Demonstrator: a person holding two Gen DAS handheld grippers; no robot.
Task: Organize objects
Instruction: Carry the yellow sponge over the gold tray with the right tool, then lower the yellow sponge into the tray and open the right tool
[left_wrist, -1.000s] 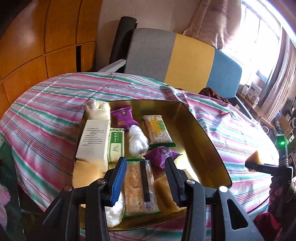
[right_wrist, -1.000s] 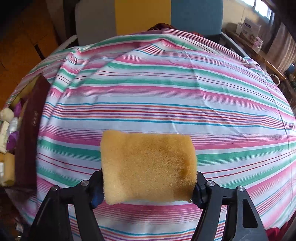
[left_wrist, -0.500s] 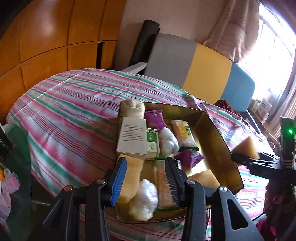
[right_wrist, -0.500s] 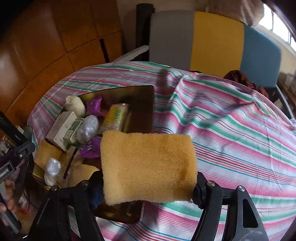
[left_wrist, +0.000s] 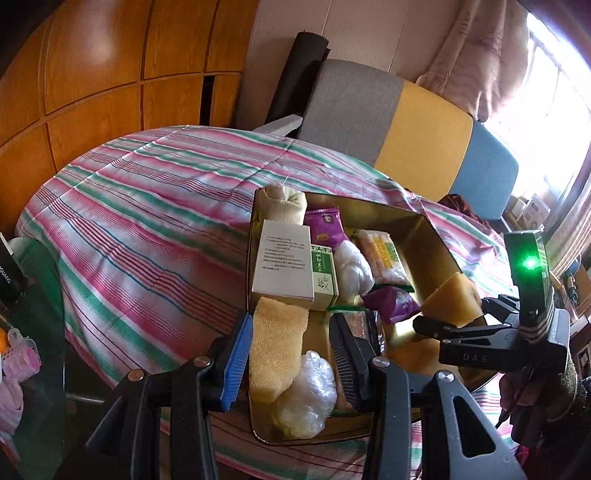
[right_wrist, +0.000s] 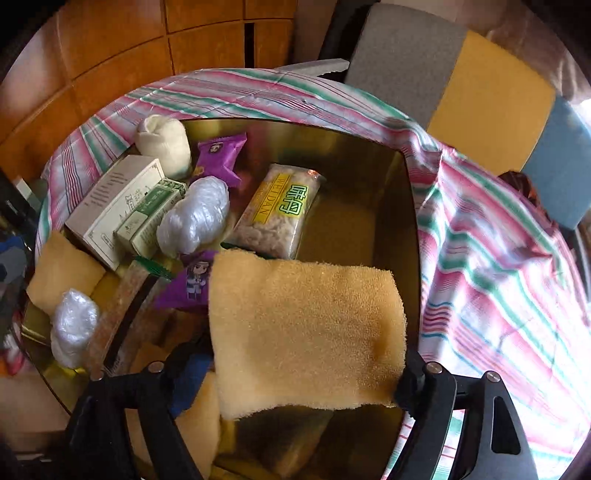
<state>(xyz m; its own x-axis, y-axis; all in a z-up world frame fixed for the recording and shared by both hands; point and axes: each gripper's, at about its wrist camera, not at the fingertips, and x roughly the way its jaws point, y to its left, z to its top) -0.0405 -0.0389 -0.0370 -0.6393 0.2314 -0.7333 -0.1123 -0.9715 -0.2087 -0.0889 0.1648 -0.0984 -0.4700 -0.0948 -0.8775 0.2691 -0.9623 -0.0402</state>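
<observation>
A gold tray (left_wrist: 436, 236) (right_wrist: 373, 140) sits on the striped tablecloth. It holds a white box (left_wrist: 282, 264), a green box (left_wrist: 323, 275), purple snack packets (left_wrist: 325, 225), a rice cracker pack (right_wrist: 280, 210), plastic-wrapped balls (left_wrist: 306, 398) and yellow sponges (left_wrist: 277, 343). My right gripper (right_wrist: 295, 373) is shut on a yellow sponge (right_wrist: 306, 332) and holds it over the tray's near right part; it shows in the left wrist view (left_wrist: 450, 299). My left gripper (left_wrist: 291, 354) is open and empty over the tray's near end.
The table wears a pink, green and white striped cloth (left_wrist: 147, 206). A grey, yellow and blue chair back (left_wrist: 406, 125) stands behind it. Wooden panels (left_wrist: 92, 74) line the left wall. A bright window (left_wrist: 554, 92) is at the right.
My right gripper has swung left with the sponge, from over the bare cloth to over the tray. My left gripper has drawn back and shifted left; it stays open.
</observation>
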